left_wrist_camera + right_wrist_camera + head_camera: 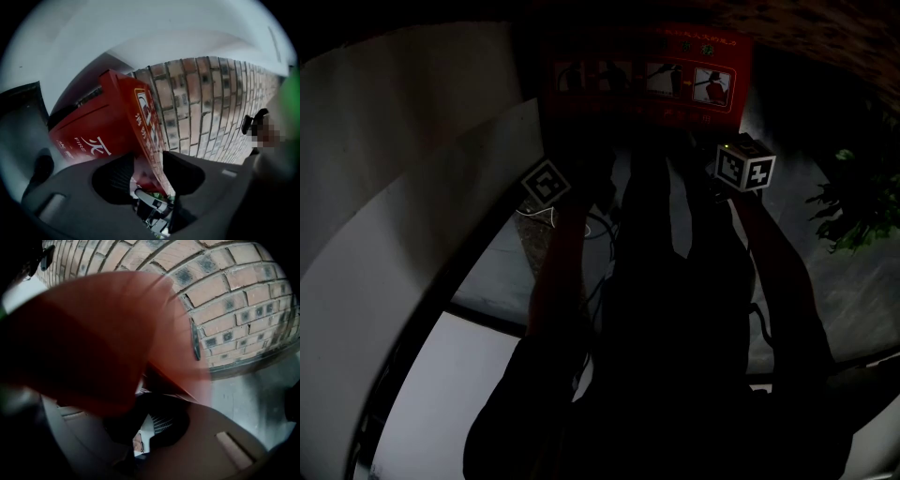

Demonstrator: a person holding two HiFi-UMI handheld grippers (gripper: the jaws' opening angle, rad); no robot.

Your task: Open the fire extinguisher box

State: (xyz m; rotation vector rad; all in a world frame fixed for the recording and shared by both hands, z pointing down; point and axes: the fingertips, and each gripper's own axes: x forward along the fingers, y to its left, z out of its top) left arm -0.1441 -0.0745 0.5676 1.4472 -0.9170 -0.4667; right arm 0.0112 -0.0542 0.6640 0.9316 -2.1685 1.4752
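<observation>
Left gripper [150, 171] is standing spread wide. I'm seeing the thin red edge of the box lid [149, 126] running between its pads, nearer the right pad, not squeezed. Just ahead and left of those jaws the fire extinguisher box [89, 129] is sitting in front of the brick wall [206, 103]. Under the lid the right gripper [140, 425] is sitting with red blurring across its tips. I'm seeing a narrow gap low between its pads but can't tell if it's pinching the lid.
</observation>
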